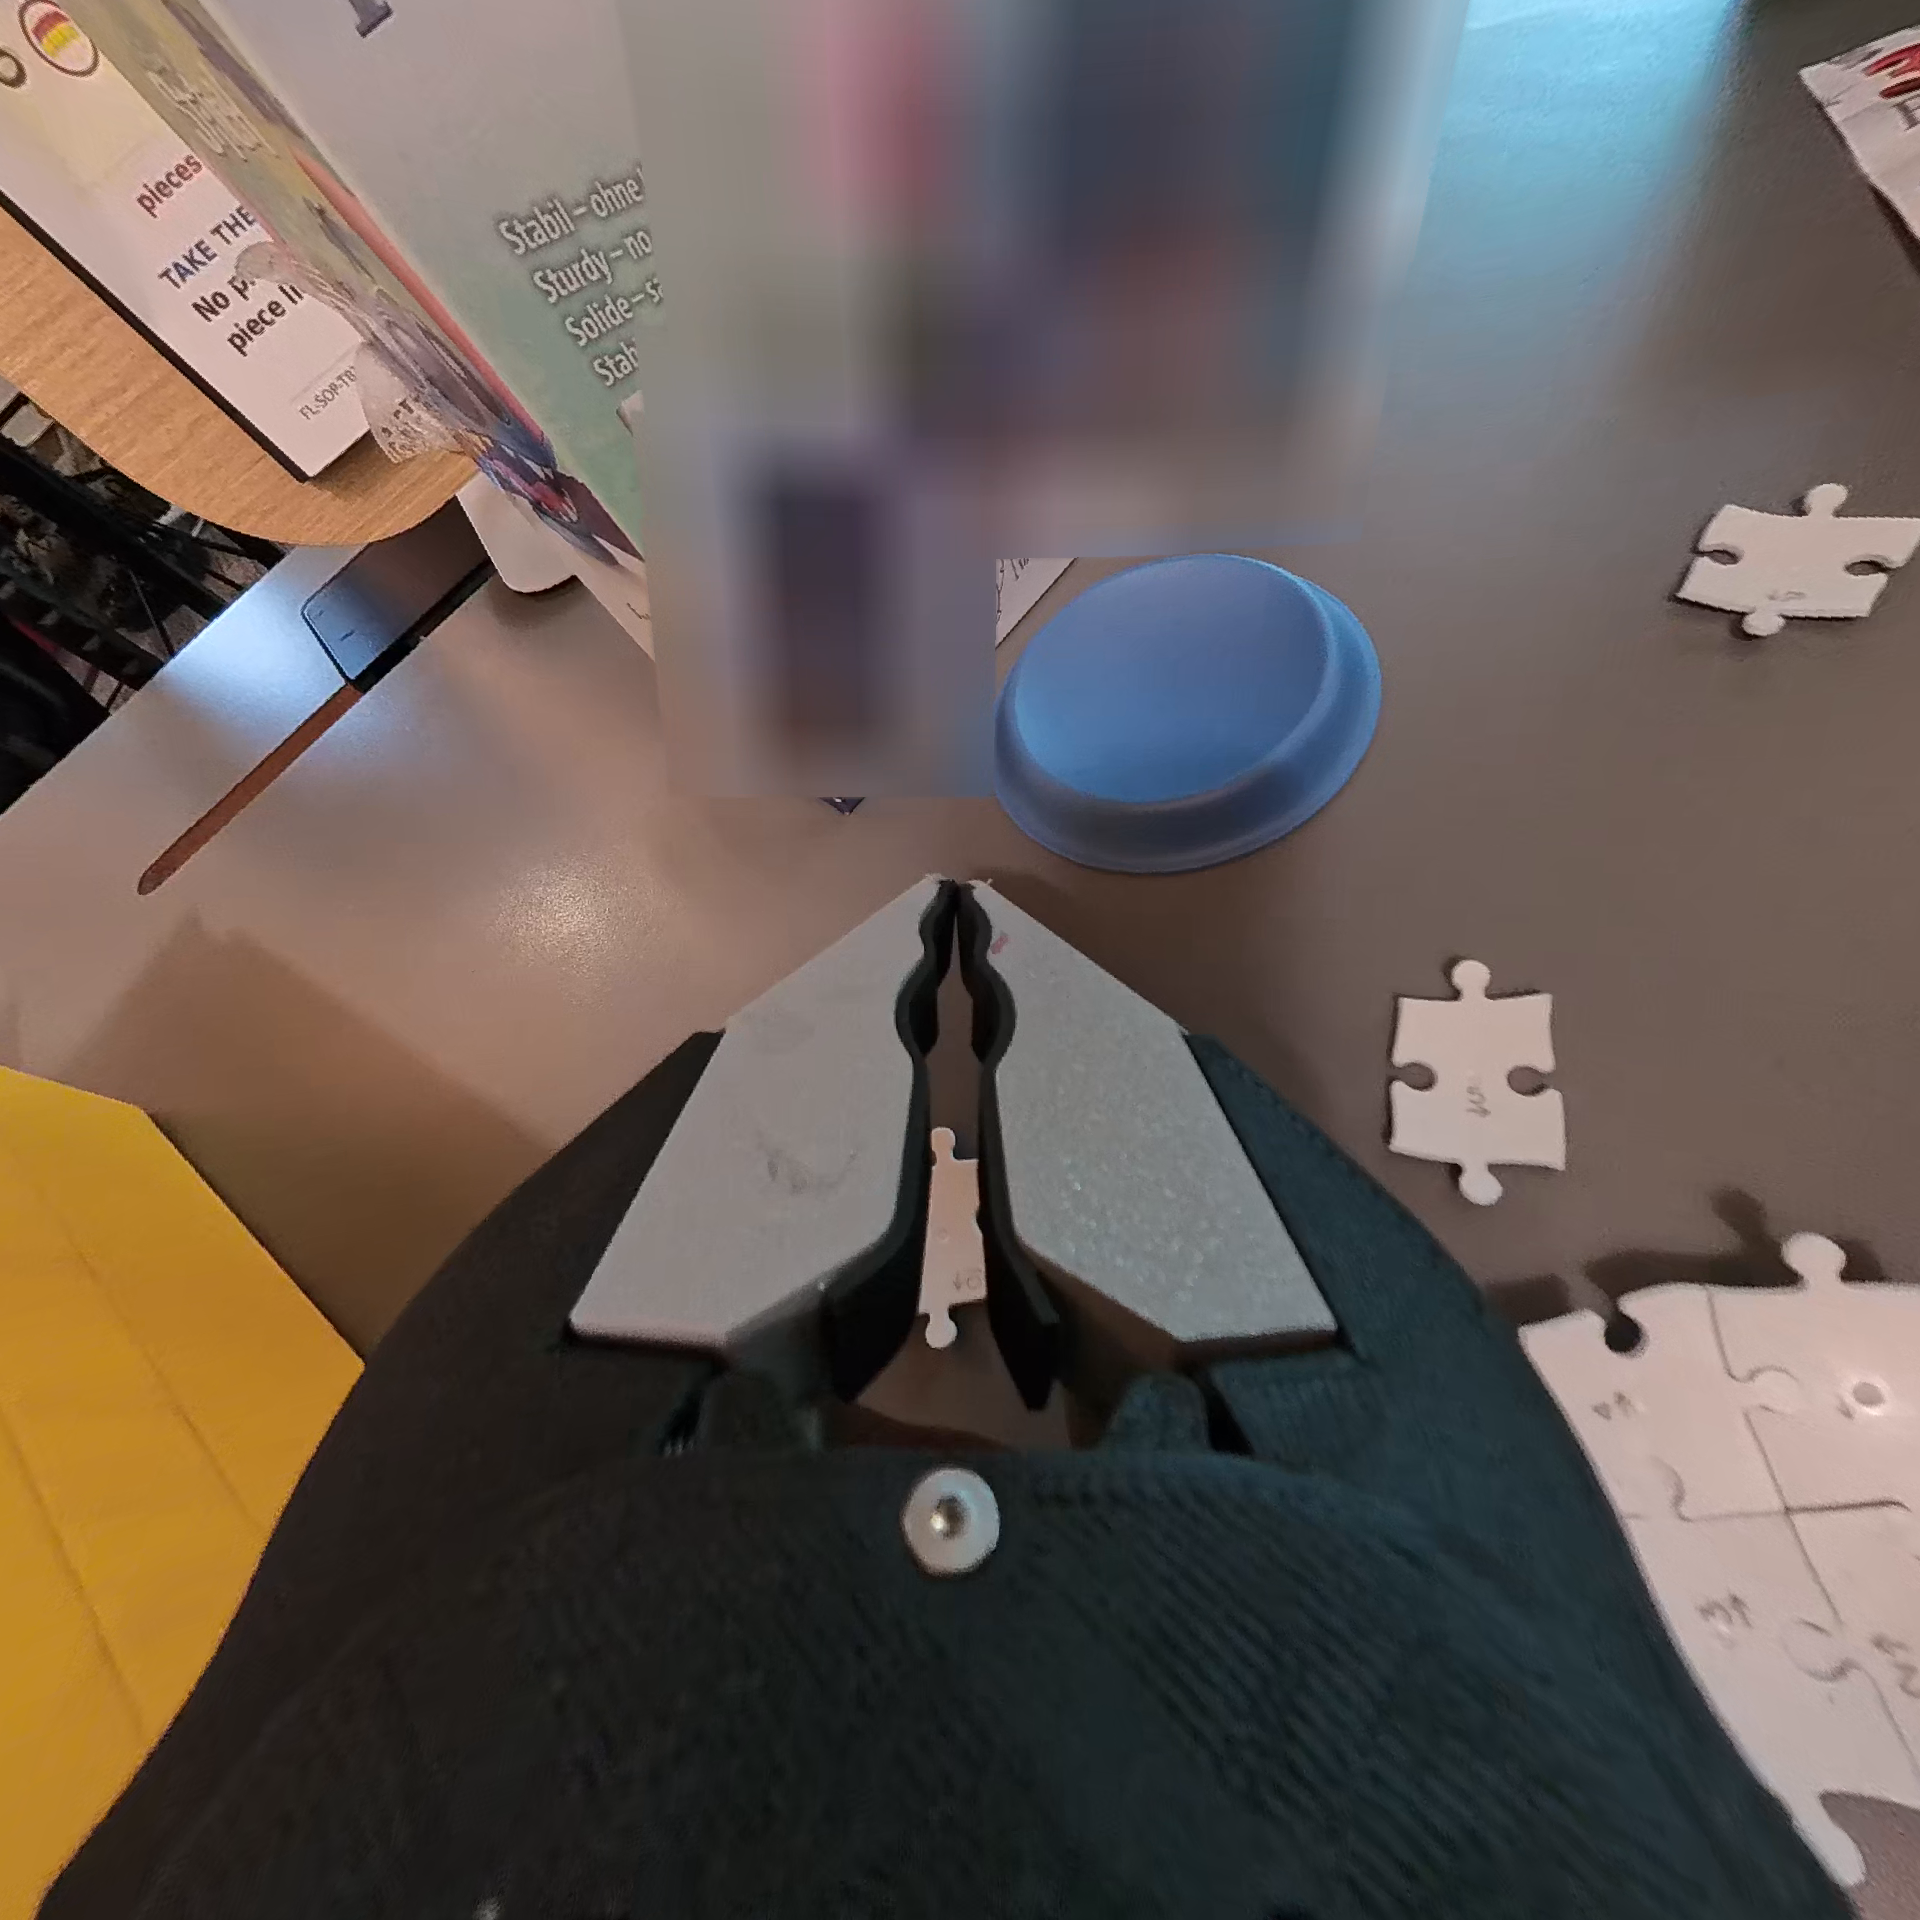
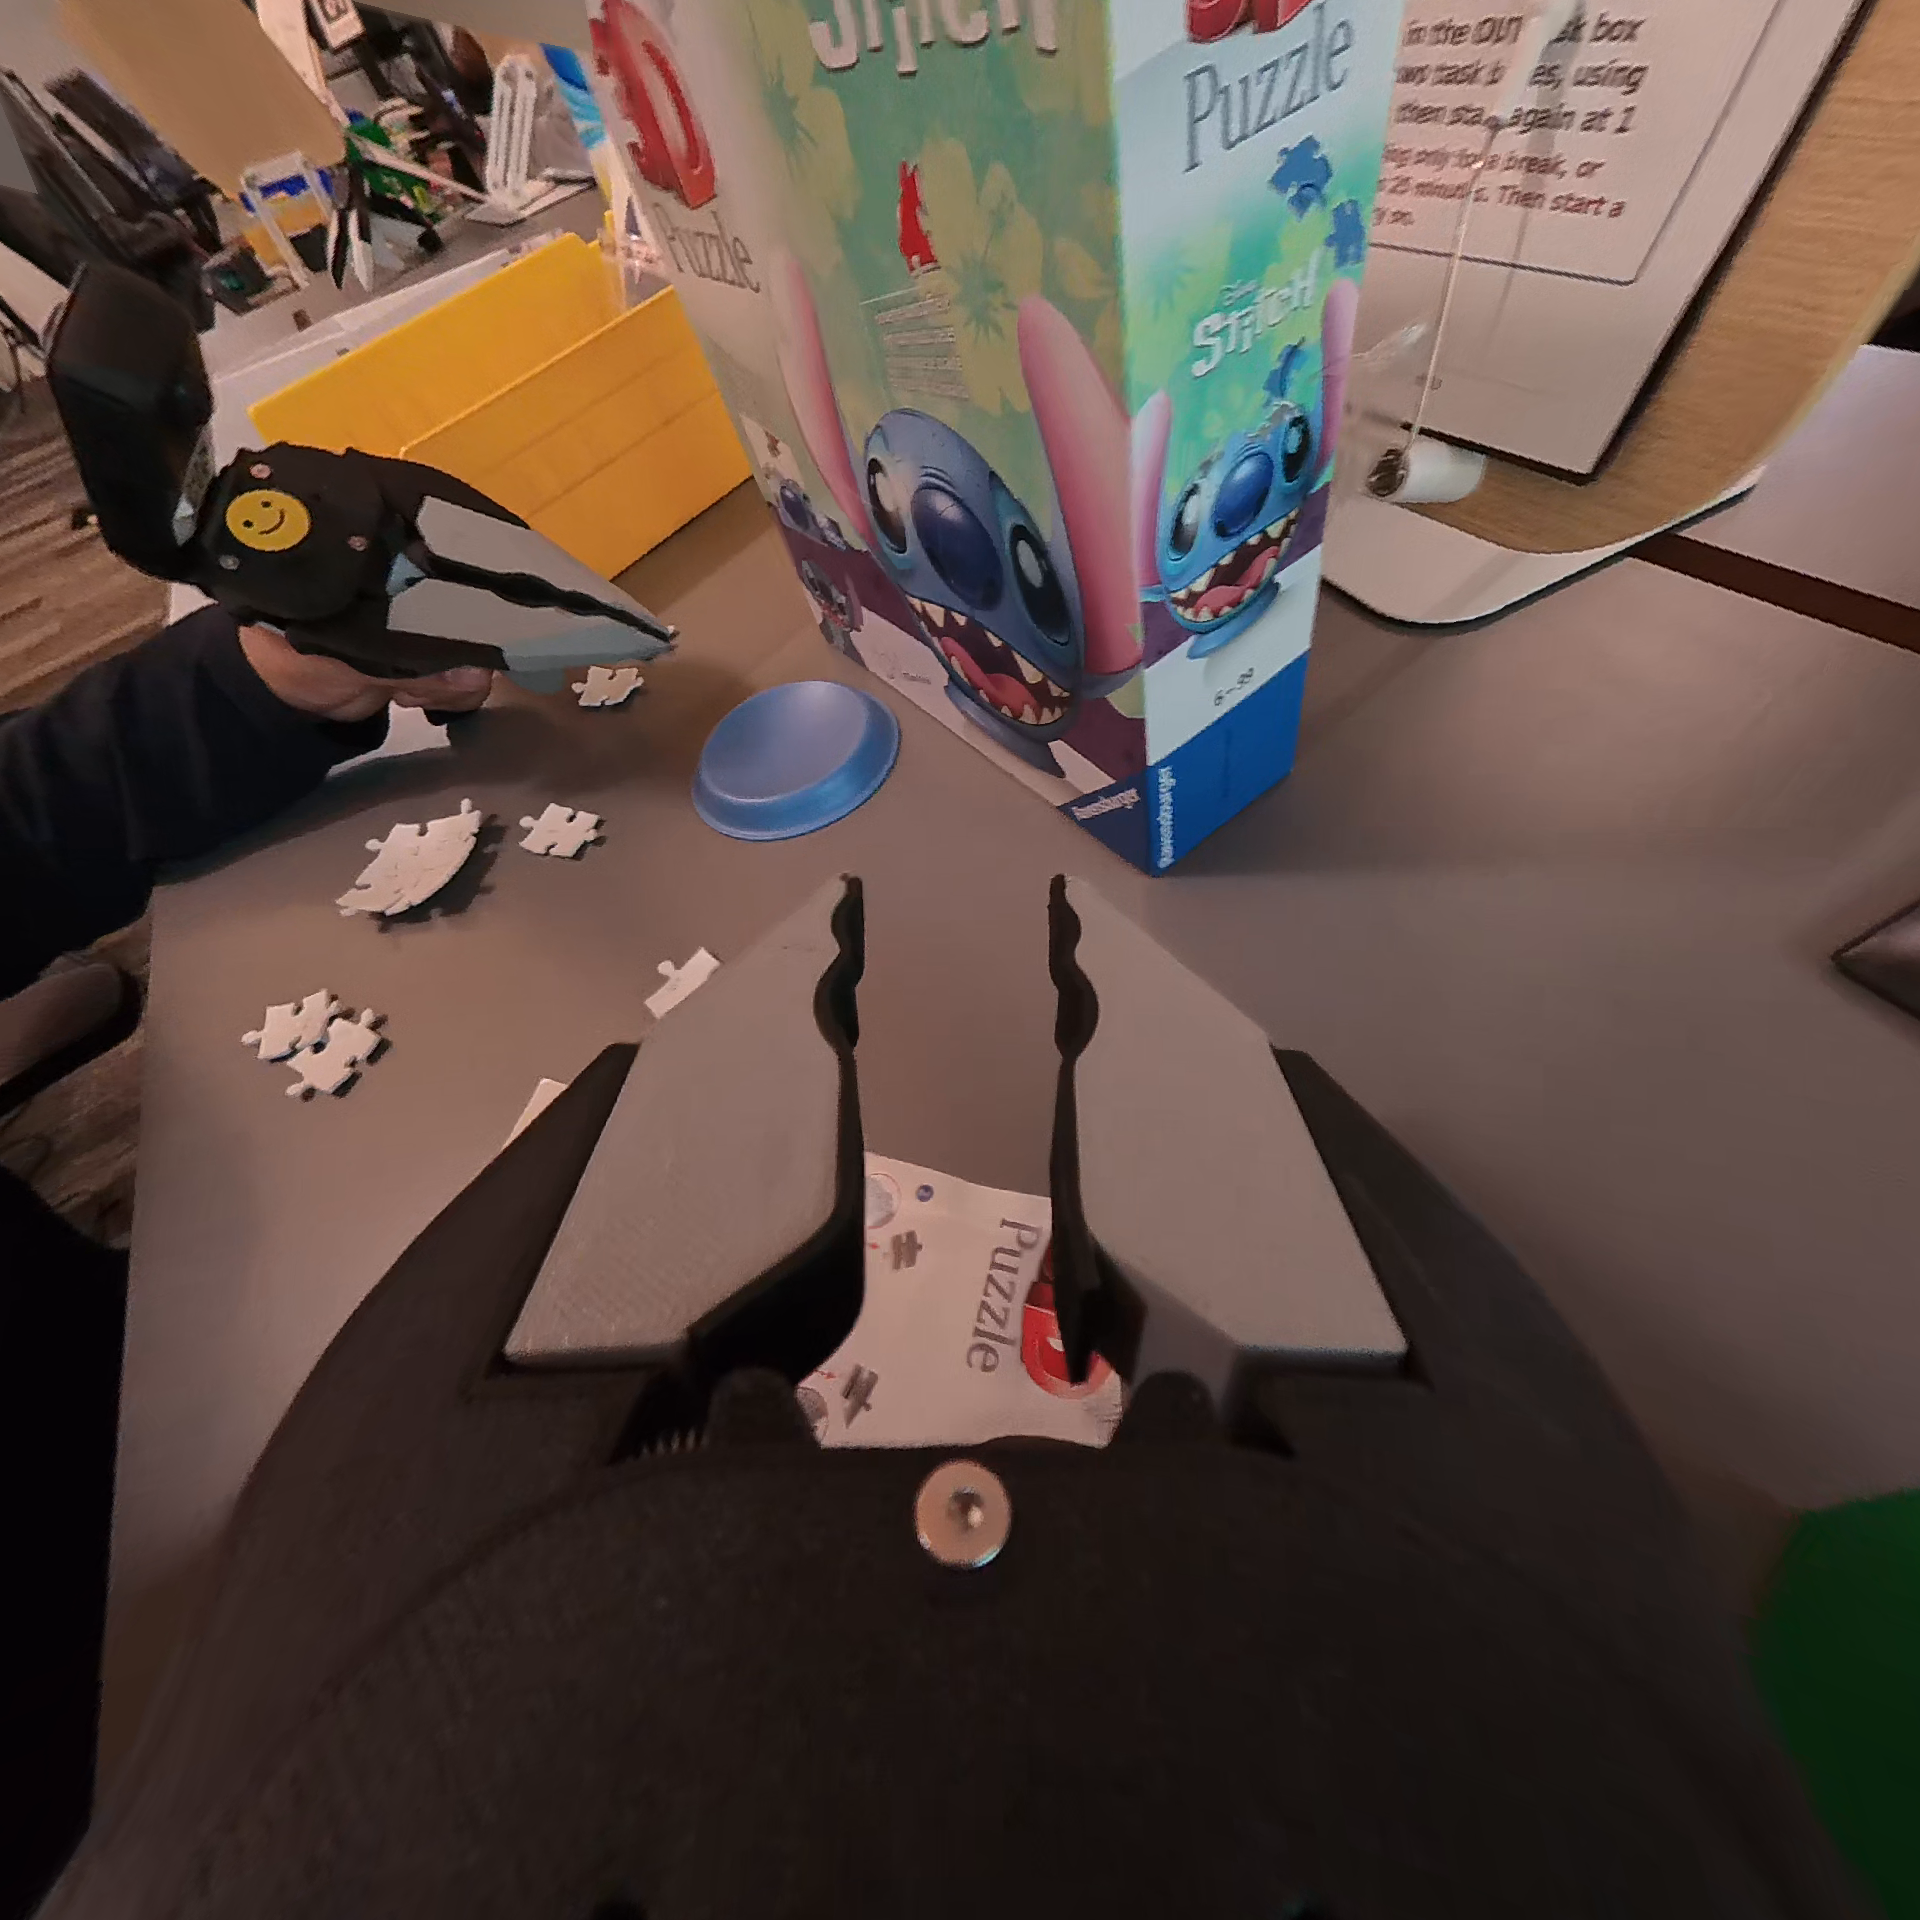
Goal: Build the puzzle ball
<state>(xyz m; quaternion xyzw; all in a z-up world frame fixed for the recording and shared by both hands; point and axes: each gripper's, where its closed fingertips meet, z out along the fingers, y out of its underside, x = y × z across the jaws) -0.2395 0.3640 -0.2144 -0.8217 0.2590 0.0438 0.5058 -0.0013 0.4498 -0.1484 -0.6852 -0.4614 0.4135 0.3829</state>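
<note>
Your surface is a grey-brown top carrying everything here. The tall puzzle box stands upright at the far middle, with a yellow bin to its left in the right wrist view. The blue dish-shaped stand lies rim-down just in front of the box.

Your left hand-held gripper sits above the surface with its tips pressed together and nothing between them. A white loose piece shows through the gap behind the tips; you cannot tell whether it is pinched or lying on the surface below.

Your right hand-held gripper holds its fingers well apart and empty, above a printed paper sheet.

The curved assembled section, white backs up, rests at the lower right of the left wrist view. Near it lie two single pieces, well apart. In the right wrist view a joined pair of pieces lies nearer you, left of the gripper.
</note>
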